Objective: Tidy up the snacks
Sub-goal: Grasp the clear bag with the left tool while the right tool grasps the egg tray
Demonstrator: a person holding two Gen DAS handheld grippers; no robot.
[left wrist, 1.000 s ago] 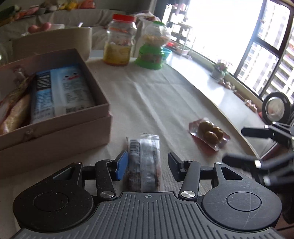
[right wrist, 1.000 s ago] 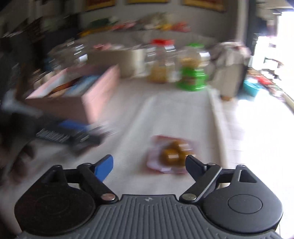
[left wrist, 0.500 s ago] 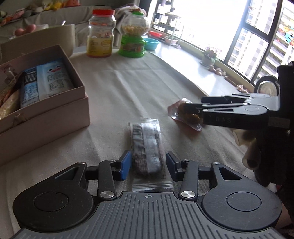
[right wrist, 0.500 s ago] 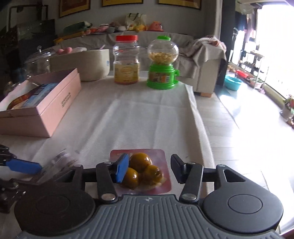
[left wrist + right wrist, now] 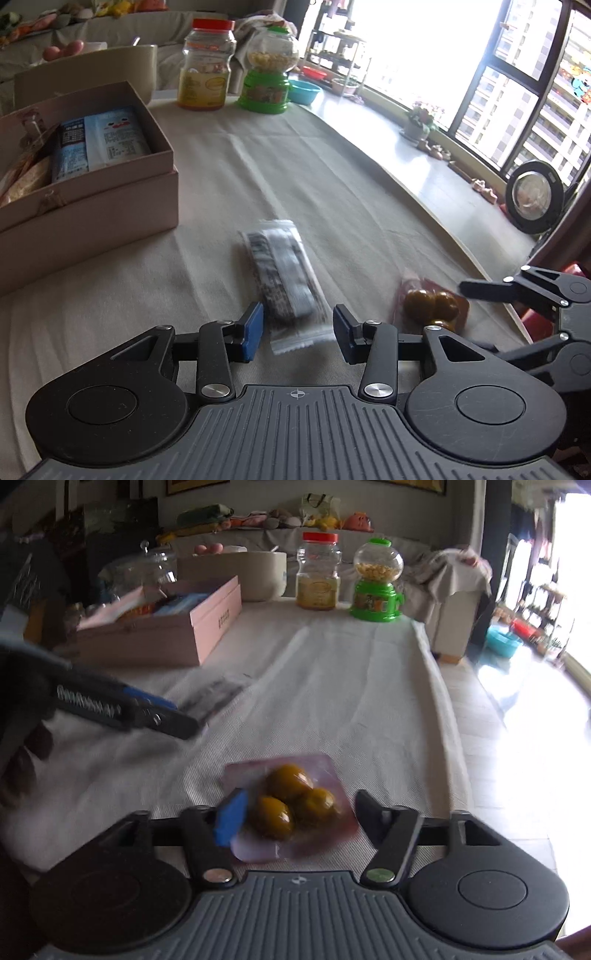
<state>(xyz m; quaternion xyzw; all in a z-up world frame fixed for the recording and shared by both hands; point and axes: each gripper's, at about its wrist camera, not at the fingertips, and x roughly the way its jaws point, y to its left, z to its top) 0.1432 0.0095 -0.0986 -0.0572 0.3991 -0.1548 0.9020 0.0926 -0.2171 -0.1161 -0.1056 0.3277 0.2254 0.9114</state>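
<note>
A dark snack bar in a clear wrapper (image 5: 284, 280) lies slanted on the cloth. Its near end sits between the blue pads of my left gripper (image 5: 299, 330), which is shut on it. The right wrist view shows that left gripper (image 5: 177, 716) with the blurred bar (image 5: 218, 694) poking past its tips. A red pack of three yellow-brown balls (image 5: 291, 805) rests on the cloth between the jaws of my right gripper (image 5: 299, 818), which are opening and do not squeeze it. From the left wrist view the pack (image 5: 432, 302) lies near the table's right edge, the right gripper (image 5: 472, 317) just beside it.
An open pink box (image 5: 110, 206) holding a blue-white packet stands at the left. A red-lidded jar (image 5: 207, 66), a green candy dispenser (image 5: 266, 74) and a beige tub (image 5: 92, 74) stand at the far end. The table's right edge (image 5: 461, 251) drops to the floor.
Half a second ago the right gripper held the pack in the air; now the pack lies on the cloth and the jaws stand wide. The left jaws narrowed around the bar, which now sits skewed.
</note>
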